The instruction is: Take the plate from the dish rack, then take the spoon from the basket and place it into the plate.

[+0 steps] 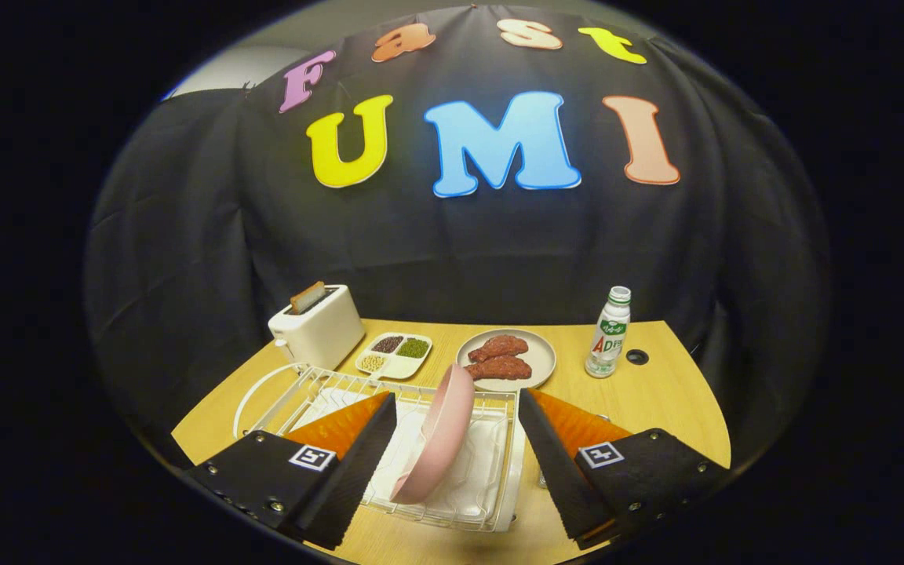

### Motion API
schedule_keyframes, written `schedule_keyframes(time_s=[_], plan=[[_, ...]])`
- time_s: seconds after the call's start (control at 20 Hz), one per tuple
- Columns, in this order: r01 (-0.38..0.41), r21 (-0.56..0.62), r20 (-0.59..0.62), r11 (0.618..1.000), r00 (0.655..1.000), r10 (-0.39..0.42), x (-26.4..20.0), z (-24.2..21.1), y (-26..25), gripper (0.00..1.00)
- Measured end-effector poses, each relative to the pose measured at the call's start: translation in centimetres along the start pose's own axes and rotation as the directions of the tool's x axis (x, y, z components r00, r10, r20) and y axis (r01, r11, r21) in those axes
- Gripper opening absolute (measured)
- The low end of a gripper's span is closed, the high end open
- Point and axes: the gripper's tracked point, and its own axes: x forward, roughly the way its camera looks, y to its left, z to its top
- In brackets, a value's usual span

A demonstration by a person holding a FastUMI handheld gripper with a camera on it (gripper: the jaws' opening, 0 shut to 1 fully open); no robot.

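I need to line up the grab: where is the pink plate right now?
In the gripper view the pink plate stands on edge in the white dish rack, between the open gripper fingers, with a plate of meat just beyond.

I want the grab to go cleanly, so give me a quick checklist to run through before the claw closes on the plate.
1. Claw open: ok, fingers spread wide.
2. Pink plate between the fingers: ok, standing on edge, tilted, in the dish rack.
3. Fingers touching the plate: not ok, a gap on both sides.
4. Plate free of other dishes in the rack: ok, none beside it.
5. Bare table to set it down: ok, beside the bottle.
6. Spoon and basket located: cannot tell.
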Motion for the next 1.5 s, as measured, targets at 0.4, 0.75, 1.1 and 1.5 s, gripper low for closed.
schedule_keyframes(time_s=[0.4,0.75,1.1,1.5], plan=[[-0.054,-0.031,-0.325,0.998,0.945,0.041,5.5,-3.4,0.5,0.97],[-0.105,0.071,-0.536,0.992,0.834,0.126,7.4,-6.2,1.9,0.87],[-0.045,0.154,-0.700,0.987,0.701,0.141,7.6,-9.9,1.6,0.53],[0.082,0.116,-0.770,0.990,0.636,0.038,6.1,-9.5,-1.0,0.33]])
